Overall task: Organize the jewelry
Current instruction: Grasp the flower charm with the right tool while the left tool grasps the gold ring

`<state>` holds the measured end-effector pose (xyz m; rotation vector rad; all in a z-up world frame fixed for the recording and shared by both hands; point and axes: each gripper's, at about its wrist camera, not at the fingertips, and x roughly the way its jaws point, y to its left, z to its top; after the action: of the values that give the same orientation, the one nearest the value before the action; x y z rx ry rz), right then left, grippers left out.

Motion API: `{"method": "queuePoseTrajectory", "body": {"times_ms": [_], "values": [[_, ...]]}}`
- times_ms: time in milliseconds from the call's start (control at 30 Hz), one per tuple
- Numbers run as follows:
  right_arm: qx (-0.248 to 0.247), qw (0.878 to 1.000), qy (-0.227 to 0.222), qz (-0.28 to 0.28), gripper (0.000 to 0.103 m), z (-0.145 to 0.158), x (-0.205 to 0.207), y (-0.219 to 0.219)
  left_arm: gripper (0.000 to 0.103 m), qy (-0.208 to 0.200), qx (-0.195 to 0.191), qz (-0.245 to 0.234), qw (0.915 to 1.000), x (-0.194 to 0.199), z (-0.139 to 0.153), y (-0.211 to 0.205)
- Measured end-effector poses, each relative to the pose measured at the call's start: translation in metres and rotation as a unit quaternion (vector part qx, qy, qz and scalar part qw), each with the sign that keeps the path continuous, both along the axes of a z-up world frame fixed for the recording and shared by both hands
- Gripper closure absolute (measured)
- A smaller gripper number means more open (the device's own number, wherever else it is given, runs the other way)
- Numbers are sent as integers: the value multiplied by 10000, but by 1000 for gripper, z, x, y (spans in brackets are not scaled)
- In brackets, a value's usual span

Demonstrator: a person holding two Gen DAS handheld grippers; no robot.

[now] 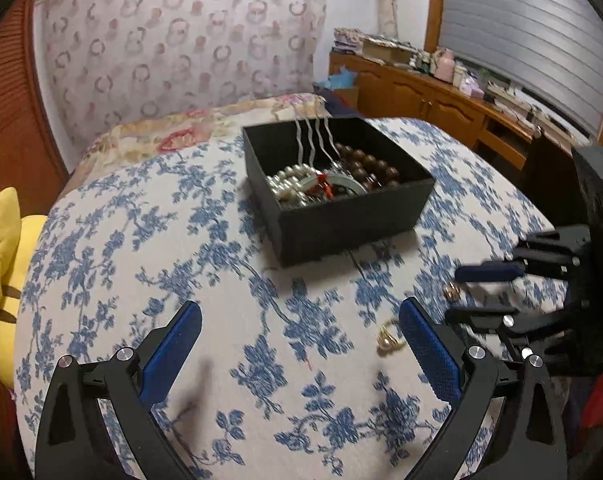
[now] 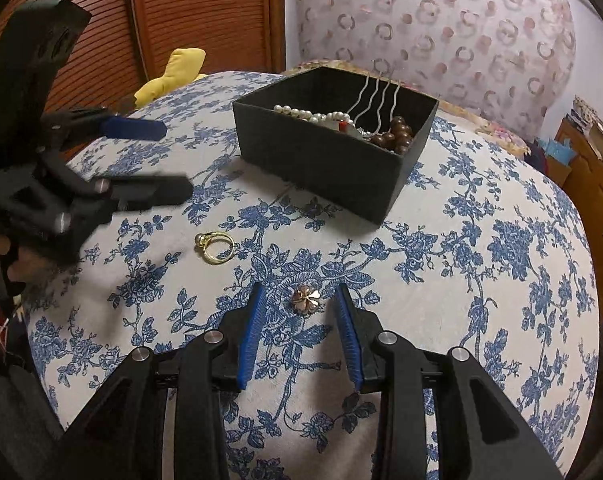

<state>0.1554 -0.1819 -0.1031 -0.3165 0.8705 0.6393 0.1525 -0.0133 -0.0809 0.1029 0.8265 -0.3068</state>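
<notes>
1. Right gripper [image 2: 299, 300], jaws spread, straddles the flower charm [image 2: 305, 299] on the bed, likely to pinch it.
2. Left gripper [image 1: 301, 332] is spread, near the gold ring [image 2: 215, 246].
3. Black box [image 2: 321, 152] awaits both.

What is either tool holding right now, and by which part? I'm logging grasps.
Nothing is held. The right tool is open, its fingers either side of the clover charm without touching. The left tool is open, beside the ring.

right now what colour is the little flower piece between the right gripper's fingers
Rose gold flower charm, clearest in the right wrist view.
</notes>
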Motion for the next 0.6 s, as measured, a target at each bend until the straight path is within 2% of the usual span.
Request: {"method": "queuePoseTrajectory", "body": {"times_ms": [67,200,300,367,500,600], "values": [[-8,10000,-22,63,86,0,0,1,8,74,13,-131,9999,-3,-3,-5],[11,9999,-129,17,86,2,0,-6,8,104,43,-351,9993,-8,-6,-14],[171,9996,-219,-111,86,11,1,-15,28,215,42,-539,9983,-10,-9,-23],[252,9993,-244,-145,86,16,2,-19,46,286,105,-657,9974,-10,-13,-30],[286,9988,-323,-213,86,23,4,-24,58,327,159,-845,9958,-12,-17,-43],[352,9985,-346,-236,86,25,4,-25,73,337,259,-902,9950,-12,-21,-48]]}}
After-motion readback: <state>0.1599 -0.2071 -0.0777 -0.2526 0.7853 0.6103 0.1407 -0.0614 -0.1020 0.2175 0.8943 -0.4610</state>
